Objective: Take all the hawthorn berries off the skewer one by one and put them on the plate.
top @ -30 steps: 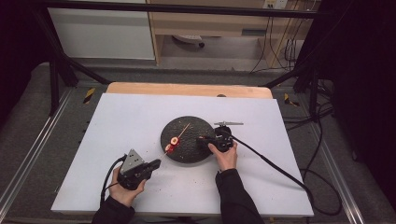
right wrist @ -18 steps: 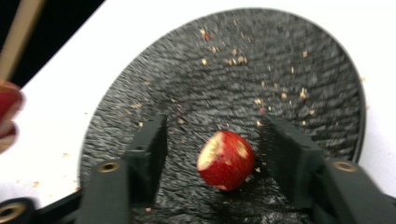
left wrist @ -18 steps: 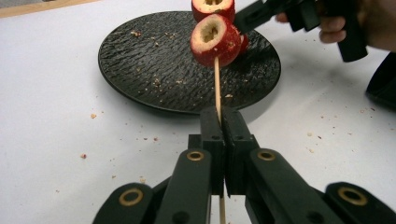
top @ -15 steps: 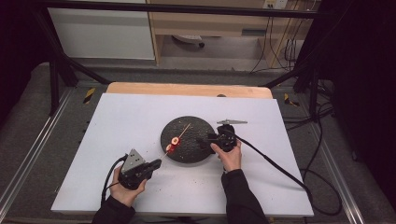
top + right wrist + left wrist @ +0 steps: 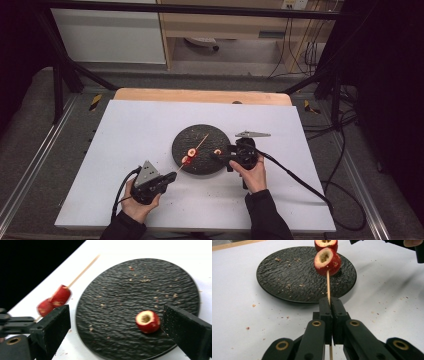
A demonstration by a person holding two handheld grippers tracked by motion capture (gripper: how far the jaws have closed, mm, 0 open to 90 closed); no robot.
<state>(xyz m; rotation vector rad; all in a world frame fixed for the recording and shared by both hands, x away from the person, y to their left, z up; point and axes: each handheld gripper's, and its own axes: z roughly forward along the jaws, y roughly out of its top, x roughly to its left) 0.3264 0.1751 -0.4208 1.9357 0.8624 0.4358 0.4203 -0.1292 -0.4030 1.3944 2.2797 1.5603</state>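
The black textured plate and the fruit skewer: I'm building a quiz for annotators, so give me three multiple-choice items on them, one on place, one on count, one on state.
1. Where does the loose hollowed red fruit piece lie?
A. on the round black textured plate
B. on the white table
C. on the wooden board

2. How many red fruit pieces sit on the thin wooden skewer?
A. one
B. two
C. four

3. How are the left gripper's jaws?
A. wide open
B. shut on the skewer
C. shut on the plate rim

Answers: 1 A, the right gripper view shows it on the plate between the open right gripper's jaws; 2 B, two pieces are threaded; 3 B, the jaws pinch the stick.
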